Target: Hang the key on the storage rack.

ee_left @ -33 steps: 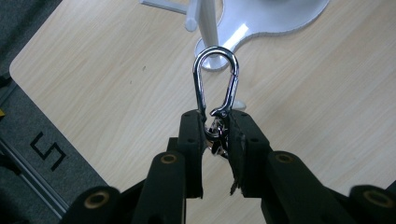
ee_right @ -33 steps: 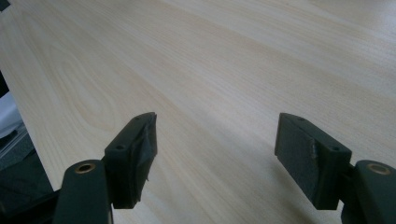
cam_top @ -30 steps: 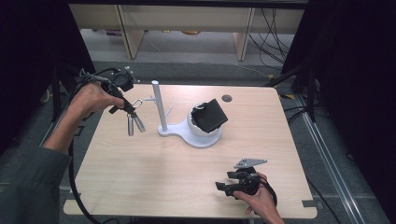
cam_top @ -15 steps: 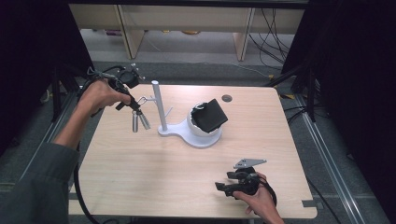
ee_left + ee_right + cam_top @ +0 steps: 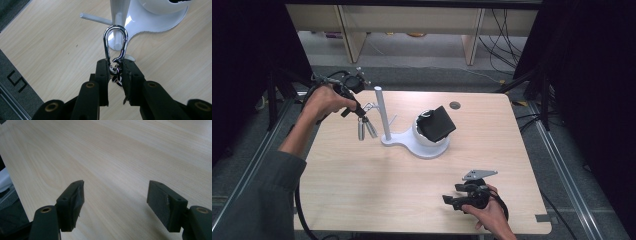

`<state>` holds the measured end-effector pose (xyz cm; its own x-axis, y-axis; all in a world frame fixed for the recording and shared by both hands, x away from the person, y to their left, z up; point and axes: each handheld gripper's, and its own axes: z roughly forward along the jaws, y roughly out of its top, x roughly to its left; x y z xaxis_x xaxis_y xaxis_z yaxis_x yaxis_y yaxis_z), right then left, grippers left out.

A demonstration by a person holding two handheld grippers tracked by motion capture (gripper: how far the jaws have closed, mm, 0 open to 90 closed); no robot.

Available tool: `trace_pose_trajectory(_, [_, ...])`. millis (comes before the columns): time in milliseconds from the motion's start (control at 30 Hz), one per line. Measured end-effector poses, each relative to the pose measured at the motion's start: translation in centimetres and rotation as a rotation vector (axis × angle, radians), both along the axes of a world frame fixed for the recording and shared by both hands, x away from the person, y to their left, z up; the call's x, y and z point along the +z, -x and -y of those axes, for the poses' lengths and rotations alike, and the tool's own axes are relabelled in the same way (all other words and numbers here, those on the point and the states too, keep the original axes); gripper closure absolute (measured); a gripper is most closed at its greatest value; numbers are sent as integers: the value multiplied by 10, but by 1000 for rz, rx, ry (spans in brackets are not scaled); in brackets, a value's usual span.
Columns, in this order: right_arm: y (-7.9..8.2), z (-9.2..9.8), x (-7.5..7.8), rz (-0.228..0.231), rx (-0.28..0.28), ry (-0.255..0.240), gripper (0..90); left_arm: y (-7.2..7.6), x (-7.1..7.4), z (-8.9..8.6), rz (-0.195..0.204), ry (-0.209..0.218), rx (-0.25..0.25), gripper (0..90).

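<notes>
The left hand-held gripper [image 5: 362,112] has carried the carabiner [image 5: 115,45] nearer the white post [image 5: 382,112].

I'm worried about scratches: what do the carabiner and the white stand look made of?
The carabiner looks like polished metal: bright, mirror-like chrome reflections. The white stand seems to be smooth plastic with a slight sheen, though painted metal can't be ruled out.

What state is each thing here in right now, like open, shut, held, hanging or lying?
Left gripper: shut on the carabiner.
Carabiner: gate closed, held close to the peg.
Keys: hanging below the left gripper.
Peg: sticks out level from the upright white stand.
Right gripper: open, nothing between its jaws, above bare table.
</notes>
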<state>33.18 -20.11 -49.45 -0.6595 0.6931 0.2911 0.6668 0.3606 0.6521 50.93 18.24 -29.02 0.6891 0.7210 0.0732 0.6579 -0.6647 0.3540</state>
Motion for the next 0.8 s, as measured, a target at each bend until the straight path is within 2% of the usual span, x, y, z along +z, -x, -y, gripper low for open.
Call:
trace_pose_trajectory(467, [0,0,1,5,0,1,311,-7,-6,5,5,13,4,750])
trace_pose_trajectory(800, [0,0,1,7,-1,3,311,-10,-19,5,8,35,9,747])
